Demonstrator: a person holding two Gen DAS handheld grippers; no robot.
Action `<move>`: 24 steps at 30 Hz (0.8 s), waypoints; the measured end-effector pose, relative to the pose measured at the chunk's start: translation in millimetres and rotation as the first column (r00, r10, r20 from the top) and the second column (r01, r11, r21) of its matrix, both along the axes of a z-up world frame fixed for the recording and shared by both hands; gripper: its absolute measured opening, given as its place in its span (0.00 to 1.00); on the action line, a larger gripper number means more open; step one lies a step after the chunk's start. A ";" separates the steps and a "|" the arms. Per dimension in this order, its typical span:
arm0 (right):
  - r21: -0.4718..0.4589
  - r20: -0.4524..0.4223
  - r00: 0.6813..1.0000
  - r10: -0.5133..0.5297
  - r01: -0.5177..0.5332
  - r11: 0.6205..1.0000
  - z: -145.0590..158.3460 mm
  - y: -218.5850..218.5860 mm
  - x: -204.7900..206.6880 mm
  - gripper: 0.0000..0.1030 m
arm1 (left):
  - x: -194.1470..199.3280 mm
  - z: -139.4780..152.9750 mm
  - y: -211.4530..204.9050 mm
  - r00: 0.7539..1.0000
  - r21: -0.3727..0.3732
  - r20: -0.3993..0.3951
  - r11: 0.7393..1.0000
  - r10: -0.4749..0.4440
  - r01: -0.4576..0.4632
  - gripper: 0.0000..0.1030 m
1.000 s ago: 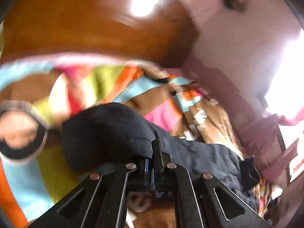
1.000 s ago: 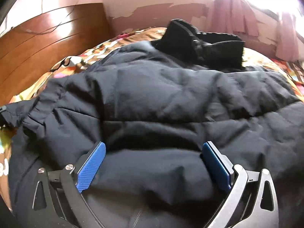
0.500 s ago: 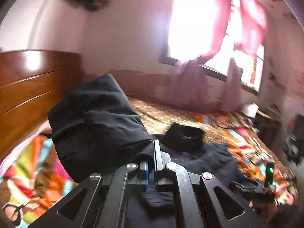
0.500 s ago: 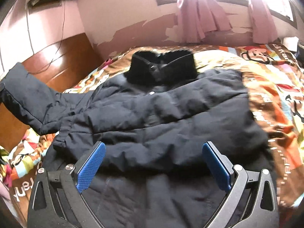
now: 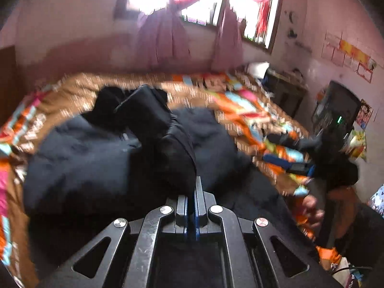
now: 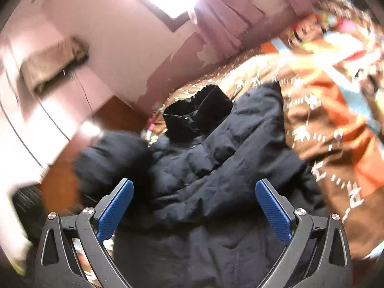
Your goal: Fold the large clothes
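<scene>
We've got the sleeve point(image 5: 168, 144) pinched in the left tool point(image 5: 191, 206), right tool point(image 6: 194, 206) wide and empty, so lay it flat toward twelve o'clock across the jacket point(image 6: 216, 168) on the bed point(image 6: 336, 120).

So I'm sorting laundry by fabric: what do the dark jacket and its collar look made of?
The jacket looks like a padded synthetic shell, perhaps nylon or polyester: matte navy-black, puffy, with quilted seams and soft creases. Its collar looks like black fleece or faux fur: darker, with a fuzzy edge. Blur leaves both open.
</scene>
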State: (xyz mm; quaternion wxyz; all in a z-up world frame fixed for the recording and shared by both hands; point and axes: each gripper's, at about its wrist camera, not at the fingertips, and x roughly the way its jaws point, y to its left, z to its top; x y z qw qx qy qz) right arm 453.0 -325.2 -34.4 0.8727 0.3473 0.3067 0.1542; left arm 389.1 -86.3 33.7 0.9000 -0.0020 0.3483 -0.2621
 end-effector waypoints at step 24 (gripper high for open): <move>0.134 -0.227 0.966 0.120 -0.091 0.987 -85.2 61.3 21.2 0.75 | -37.4 -49.4 28.0 0.989 0.011 -0.139 0.999 -0.041 0.043 0.86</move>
